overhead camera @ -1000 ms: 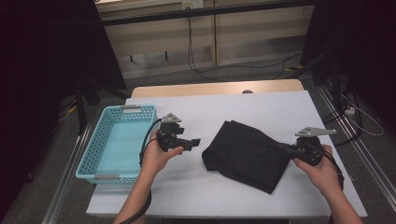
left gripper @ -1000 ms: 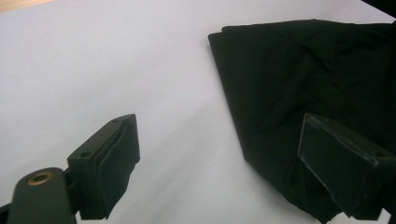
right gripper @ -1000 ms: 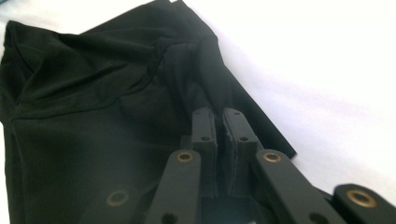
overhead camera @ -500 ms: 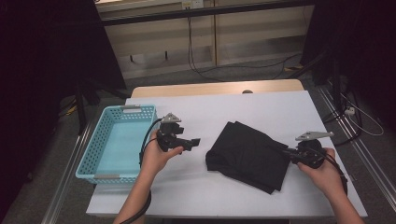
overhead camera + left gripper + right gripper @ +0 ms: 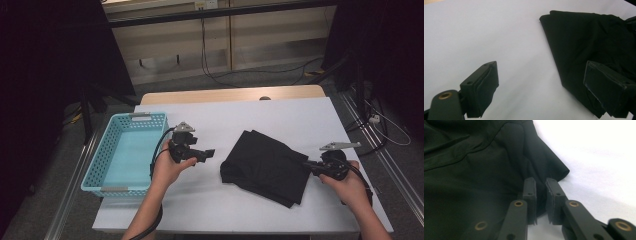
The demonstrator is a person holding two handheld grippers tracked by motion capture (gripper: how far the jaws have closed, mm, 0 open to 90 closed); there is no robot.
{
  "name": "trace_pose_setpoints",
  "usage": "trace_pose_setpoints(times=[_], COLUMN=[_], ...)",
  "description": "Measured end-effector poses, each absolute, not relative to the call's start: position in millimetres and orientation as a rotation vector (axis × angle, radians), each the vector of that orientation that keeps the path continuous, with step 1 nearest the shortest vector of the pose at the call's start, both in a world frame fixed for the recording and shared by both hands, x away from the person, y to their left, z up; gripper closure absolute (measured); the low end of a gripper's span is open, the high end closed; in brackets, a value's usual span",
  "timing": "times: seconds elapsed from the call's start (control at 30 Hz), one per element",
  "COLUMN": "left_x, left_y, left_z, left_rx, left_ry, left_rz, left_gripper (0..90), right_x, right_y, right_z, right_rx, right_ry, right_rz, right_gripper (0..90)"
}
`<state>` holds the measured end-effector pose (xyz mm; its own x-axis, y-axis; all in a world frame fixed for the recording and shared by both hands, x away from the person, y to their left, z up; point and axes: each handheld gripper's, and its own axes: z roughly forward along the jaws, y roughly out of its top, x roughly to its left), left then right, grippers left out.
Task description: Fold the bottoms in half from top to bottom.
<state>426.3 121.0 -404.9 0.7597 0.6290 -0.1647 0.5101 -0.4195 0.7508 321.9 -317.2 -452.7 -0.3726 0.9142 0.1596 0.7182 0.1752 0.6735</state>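
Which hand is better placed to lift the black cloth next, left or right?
Probably the right. The right gripper already has its jaws nearly shut at an edge fold of the black cloth. The left gripper hovers open over bare table, apart from it.

Black garment, folded into a rough rectangle, lies flat on the white surface, right of centre in the high view, turned askew. Its right edge is rumpled and slightly lifted; hem seams visible.

**2 grippers, 1 wide, 1 nearly shut**

The left gripper hovers level in the left hand, jaws spread wide with nothing between them. The right gripper, held low in the right hand, has just been narrowing its jaws to a thin gap.
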Motion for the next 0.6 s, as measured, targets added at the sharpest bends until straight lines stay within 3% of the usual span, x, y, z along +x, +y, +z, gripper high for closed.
trace_pose_setpoints(times=[0.6], left_x=[426.5], left_y=[118.0], left_z=[-406.6], left_rx=[2.114], left_ry=[0.847], left_rz=[0.172], left_gripper=[12.6], right_x=[341.2], right_y=[-302.0], right_z=[-434.3], right_rx=[1.411], right_ry=[2.139], right_rz=[1.025], right_gripper=[83.7])
